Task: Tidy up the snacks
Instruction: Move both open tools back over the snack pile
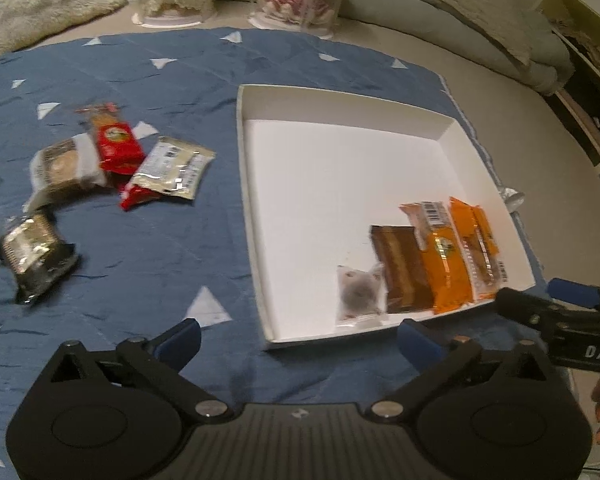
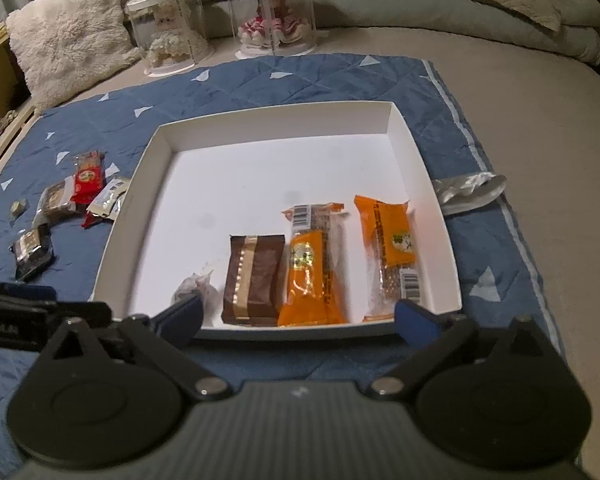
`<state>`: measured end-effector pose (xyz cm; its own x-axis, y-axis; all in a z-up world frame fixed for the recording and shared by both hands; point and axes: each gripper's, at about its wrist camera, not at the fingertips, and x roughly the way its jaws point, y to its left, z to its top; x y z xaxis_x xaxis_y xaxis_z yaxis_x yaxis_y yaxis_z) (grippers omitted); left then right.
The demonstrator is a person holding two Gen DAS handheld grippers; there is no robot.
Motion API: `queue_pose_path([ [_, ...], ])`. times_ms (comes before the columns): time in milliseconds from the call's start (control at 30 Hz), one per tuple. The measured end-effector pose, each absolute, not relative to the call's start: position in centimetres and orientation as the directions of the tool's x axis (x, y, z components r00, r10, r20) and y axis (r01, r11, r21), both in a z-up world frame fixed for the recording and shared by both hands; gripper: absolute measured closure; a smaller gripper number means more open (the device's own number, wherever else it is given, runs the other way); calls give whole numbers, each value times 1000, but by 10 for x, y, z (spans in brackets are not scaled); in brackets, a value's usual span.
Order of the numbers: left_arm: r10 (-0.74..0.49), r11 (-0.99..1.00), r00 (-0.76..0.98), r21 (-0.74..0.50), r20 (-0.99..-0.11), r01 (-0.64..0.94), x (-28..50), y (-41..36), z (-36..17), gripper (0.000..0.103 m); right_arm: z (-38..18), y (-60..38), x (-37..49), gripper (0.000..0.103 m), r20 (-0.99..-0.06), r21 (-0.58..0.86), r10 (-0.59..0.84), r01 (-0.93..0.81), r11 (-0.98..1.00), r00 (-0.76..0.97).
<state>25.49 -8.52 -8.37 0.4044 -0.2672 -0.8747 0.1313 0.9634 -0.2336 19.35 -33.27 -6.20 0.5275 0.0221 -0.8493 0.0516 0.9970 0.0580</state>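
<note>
Blue-padded left tongs (image 1: 300, 338) and right tongs (image 2: 298, 318) both gape empty at the white box's (image 2: 428, 168) near edge. Four snacks line its near side: clear pouch (image 2: 192, 286), brown packet (image 2: 254, 280), two orange bars (image 2: 312, 276), long axes running front-to-back. Five packets (image 1: 120, 160) lie scattered on the blue quilt (image 1: 160, 80).
</note>
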Motion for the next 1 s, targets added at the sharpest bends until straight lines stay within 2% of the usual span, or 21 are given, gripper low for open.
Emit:
queue_pose_path([
  [400, -205, 979, 462, -191, -863, 77, 252, -26, -76, 0, -59, -312, 198, 0, -821, 80, 57, 15, 997, 568],
  [800, -139, 975, 511, -207, -848, -78, 246, 59, -71, 0, -61, -244, 215, 0, -793, 47, 103, -107, 993, 601],
  [1000, -104, 968, 530, -209, -841, -140, 244, 90, -72, 0, -60, -212, 228, 0, -789, 101, 173, -153, 983, 590],
])
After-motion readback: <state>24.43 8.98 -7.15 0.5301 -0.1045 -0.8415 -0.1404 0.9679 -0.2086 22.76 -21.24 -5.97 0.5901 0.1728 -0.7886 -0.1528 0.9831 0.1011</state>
